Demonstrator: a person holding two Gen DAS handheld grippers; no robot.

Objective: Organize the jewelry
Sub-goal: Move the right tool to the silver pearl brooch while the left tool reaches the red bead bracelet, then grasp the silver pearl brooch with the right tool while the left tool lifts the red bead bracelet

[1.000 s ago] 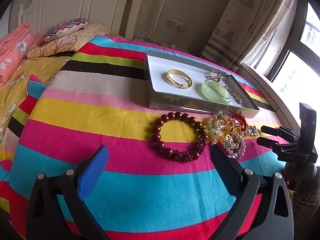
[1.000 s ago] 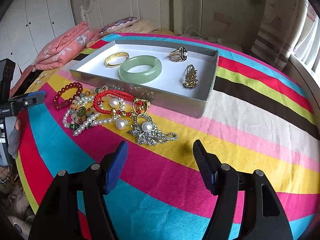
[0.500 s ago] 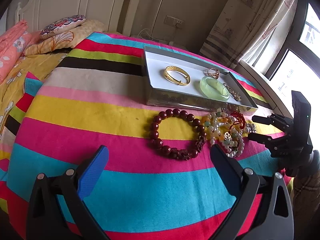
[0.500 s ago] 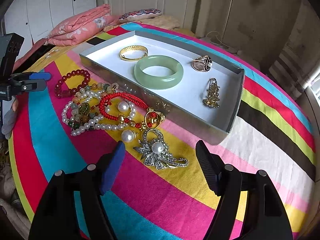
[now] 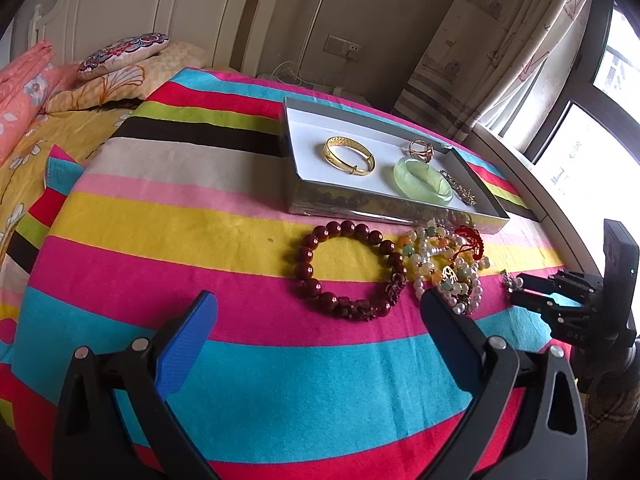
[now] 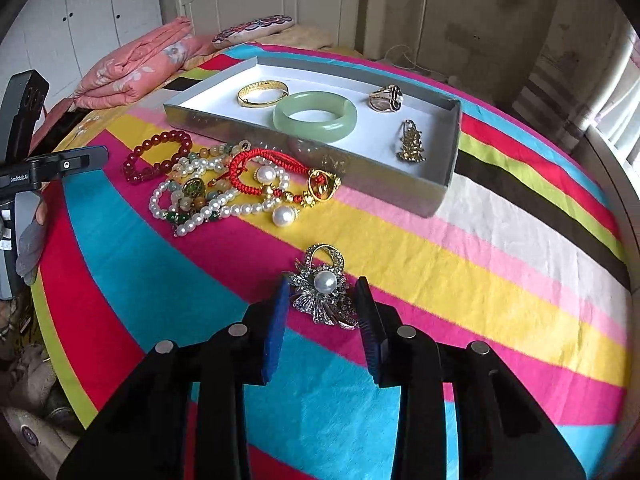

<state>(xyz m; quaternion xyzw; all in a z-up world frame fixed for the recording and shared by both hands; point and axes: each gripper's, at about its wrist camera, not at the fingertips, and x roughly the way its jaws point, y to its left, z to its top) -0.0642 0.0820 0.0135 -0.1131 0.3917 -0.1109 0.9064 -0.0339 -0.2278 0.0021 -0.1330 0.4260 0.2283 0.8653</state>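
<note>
The pearl brooch (image 6: 323, 294) lies on the striped cloth (image 6: 460, 280) of the round worktop, between the blue pads of the right hand-held gripper (image 6: 322, 300), whose jaws are closing on it; the pads look just beside its edges, contact unclear. Behind it sits a tangle of pearl strands (image 6: 208, 204), a red cord bracelet (image 6: 264, 168) and a dark red bead bracelet (image 5: 344, 272). The grey tray (image 6: 450, 164) holds a gold bangle (image 6: 262, 94), jade bangle (image 6: 316, 116), ring (image 6: 386, 98) and gold brooch (image 6: 410, 146). The left hand-held gripper (image 5: 318, 312) hovers with jaws wide apart, empty; its side reads "GenRobot.AI". A bed headboard (image 5: 152, 4), pillows (image 5: 124, 52), curtain (image 5: 500, 40) and window (image 5: 588, 148) surround.
</note>
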